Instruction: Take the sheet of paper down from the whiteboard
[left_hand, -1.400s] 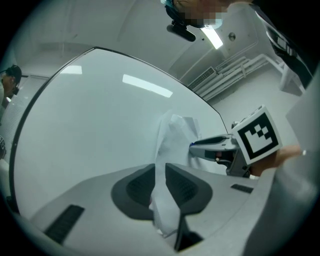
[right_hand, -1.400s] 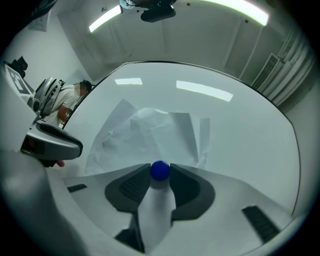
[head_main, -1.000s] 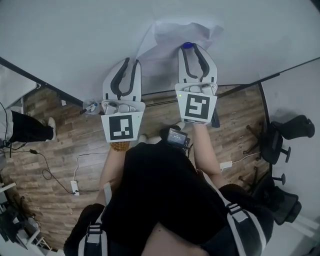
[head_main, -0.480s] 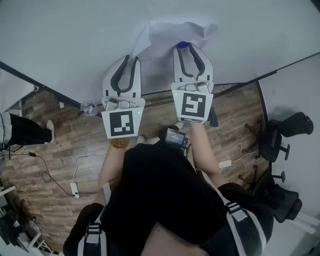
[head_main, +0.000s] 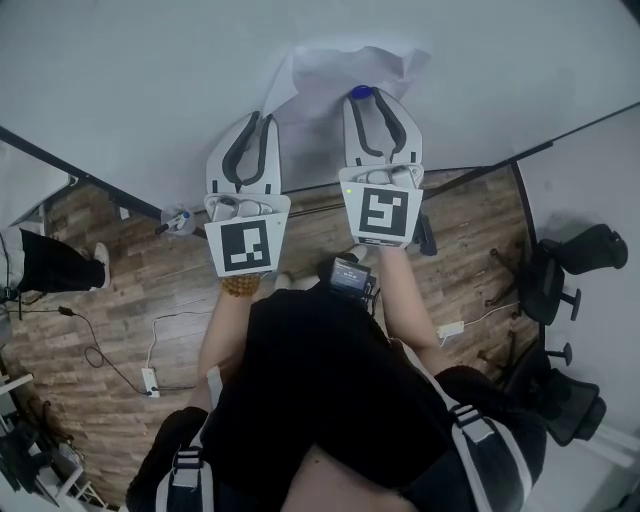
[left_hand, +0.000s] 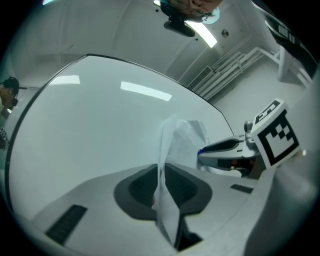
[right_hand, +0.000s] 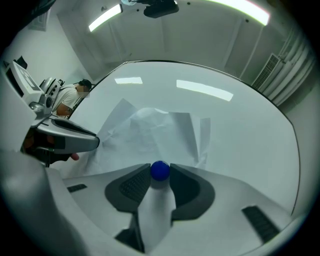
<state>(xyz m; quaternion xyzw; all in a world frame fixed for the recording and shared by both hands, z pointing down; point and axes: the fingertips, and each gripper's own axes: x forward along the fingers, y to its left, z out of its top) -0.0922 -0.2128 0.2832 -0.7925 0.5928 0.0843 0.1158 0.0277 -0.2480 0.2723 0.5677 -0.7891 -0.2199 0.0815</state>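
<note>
My left claw (head_main: 262, 120) is pinched on the sheet of paper (head_main: 345, 68). In the left gripper view a fold of the sheet runs up between the two pads, which press on it from both sides. My right claw (head_main: 371, 97) is clamped on a blue round magnet (right_hand: 160, 170), one pad touching it on each side, with the tips up against the whiteboard (head_main: 140, 70).

The sheet is on the board, badly crumpled and not lying flat. In the head view its long axis runs crossways, from a low corner near my left claw up to a ragged corner at upper right. The pinched part is pulled off the board into a narrow ridge that points from the pads toward the rest of the sheet. The magnet sits at the sheet's lower edge, right of my left claw. I can't tell whether it is touching the paper.

Both claws are side by side and apart, aimed at the board. Below them is a wood floor (head_main: 120, 300), with an office chair (head_main: 570, 270) off to the right.
</note>
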